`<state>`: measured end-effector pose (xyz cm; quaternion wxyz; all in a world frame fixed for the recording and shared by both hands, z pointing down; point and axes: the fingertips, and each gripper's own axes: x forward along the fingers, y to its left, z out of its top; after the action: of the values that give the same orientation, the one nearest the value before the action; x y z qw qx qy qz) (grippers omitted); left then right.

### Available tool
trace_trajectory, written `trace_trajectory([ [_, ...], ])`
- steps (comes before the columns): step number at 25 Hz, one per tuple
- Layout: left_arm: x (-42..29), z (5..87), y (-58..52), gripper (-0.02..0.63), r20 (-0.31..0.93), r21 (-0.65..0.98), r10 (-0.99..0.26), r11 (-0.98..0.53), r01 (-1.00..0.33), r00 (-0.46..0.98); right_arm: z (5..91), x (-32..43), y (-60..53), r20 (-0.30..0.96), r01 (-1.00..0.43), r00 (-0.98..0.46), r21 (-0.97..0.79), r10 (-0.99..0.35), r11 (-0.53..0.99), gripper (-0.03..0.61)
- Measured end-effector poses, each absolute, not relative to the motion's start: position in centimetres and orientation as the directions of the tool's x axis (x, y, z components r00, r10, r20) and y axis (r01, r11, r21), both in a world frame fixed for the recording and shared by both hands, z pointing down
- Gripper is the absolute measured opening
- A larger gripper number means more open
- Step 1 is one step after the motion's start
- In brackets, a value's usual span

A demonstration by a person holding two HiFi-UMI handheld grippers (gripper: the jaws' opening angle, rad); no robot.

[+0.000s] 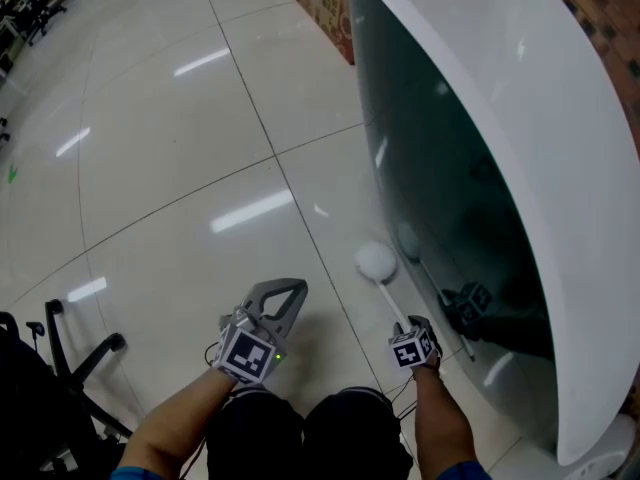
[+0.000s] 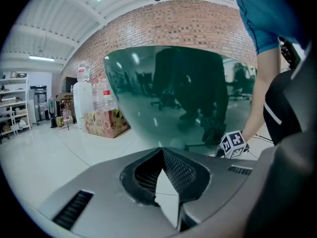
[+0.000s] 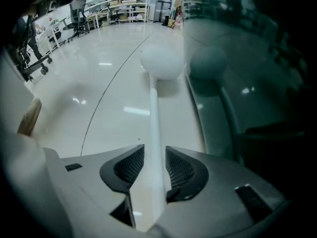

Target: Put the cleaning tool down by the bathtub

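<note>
The cleaning tool, a white stick with a round white head point(image 1: 376, 260), lies with its head on the tiled floor beside the dark glossy wall of the white-rimmed bathtub point(image 1: 520, 118). In the right gripper view the head point(image 3: 161, 63) is ahead, next to the bathtub point(image 3: 247, 83). My right gripper point(image 1: 405, 326) stands open; the handle runs between its jaws point(image 3: 154, 157) with a thin gap at the pads. My left gripper point(image 1: 290, 288) hovers left of it, shut and empty, tips together point(image 2: 162, 150), facing the bathtub point(image 2: 173, 93).
A printed cardboard box point(image 1: 325, 3) stands at the tub's far end; beside the box point(image 2: 106, 123) are large water bottles point(image 2: 91, 95). An office chair base point(image 1: 60, 358) is at lower left. Shelves and chairs point(image 3: 79, 11) line the far room.
</note>
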<state>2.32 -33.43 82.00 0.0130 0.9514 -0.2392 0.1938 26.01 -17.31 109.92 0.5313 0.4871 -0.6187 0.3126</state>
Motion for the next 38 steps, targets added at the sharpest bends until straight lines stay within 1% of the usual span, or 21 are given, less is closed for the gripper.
trace_trajectory([
  [1, 2.1, 81.7, -33.6, -0.003, 0.375, -0.066, -0.457, -0.881, -0.468, 0.806, 109.6, 25.9, -17.1, 0.963, -0.939, 0.034, 0.123, -0.267, 0.322, 0.177],
  [4, 1.6, 80.1, -33.7, -0.003, 0.374, -0.056, -0.475, -0.869, -0.491, 0.797, 107.5, 25.4, -16.5, 0.963, -0.941, 0.033, 0.12, -0.267, 0.316, 0.178],
  [5, 1.5, 79.3, -33.7, -0.003, 0.375, -0.049, -0.478, -0.866, -0.497, 0.794, 106.2, 25.1, -16.4, 0.96, -0.943, 0.033, 0.123, -0.279, 0.311, 0.168],
  [9, 1.6, 75.7, -33.0, -0.003, 0.403, -0.016, -0.468, -0.863, -0.505, 0.787, 98.7, 23.8, -16.6, 0.932, -0.961, 0.01, 0.109, -0.362, 0.253, 0.084],
  [11, 1.9, 73.2, -32.2, -0.003, 0.414, 0.005, -0.459, -0.863, -0.506, 0.786, 94.9, 23.2, -16.2, 0.918, -0.976, -0.003, 0.084, -0.396, 0.202, 0.073],
  [12, 2.1, 71.7, -31.8, -0.003, 0.415, 0.012, -0.456, -0.863, -0.506, 0.787, 92.8, 22.9, -16.1, 0.911, -0.982, -0.004, 0.075, -0.412, 0.176, 0.063],
  [15, 2.2, 67.0, -30.8, -0.003, 0.424, 0.012, -0.453, -0.863, -0.505, 0.785, 86.0, 22.0, -15.9, 0.891, -0.992, -0.003, 0.055, -0.453, 0.114, 0.061],
  [20, 1.7, 58.4, -29.0, -0.003, 0.448, 0.017, -0.447, -0.862, -0.507, 0.774, 74.6, 21.2, -14.7, 0.864, -0.998, 0.007, 0.039, -0.504, 0.053, 0.052],
  [26, 1.3, 47.2, -25.3, -0.003, 0.472, 0.033, -0.409, -0.877, -0.48, 0.781, 60.1, 19.7, -11.1, 0.828, -0.999, 0.043, 0.024, -0.559, -0.041, 0.051],
  [31, 2.0, 39.1, -22.7, -0.003, 0.468, 0.029, -0.386, -0.892, -0.451, 0.795, 50.4, 19.6, -8.6, 0.8, -0.993, 0.075, 0.007, -0.596, -0.116, 0.043],
  [38, 0.8, 28.1, -19.8, -0.003, 0.438, 0.06, -0.401, -0.88, -0.471, 0.805, 36.6, 19.0, -7.2, 0.729, -0.988, 0.121, 0.023, -0.673, -0.152, 0.032],
])
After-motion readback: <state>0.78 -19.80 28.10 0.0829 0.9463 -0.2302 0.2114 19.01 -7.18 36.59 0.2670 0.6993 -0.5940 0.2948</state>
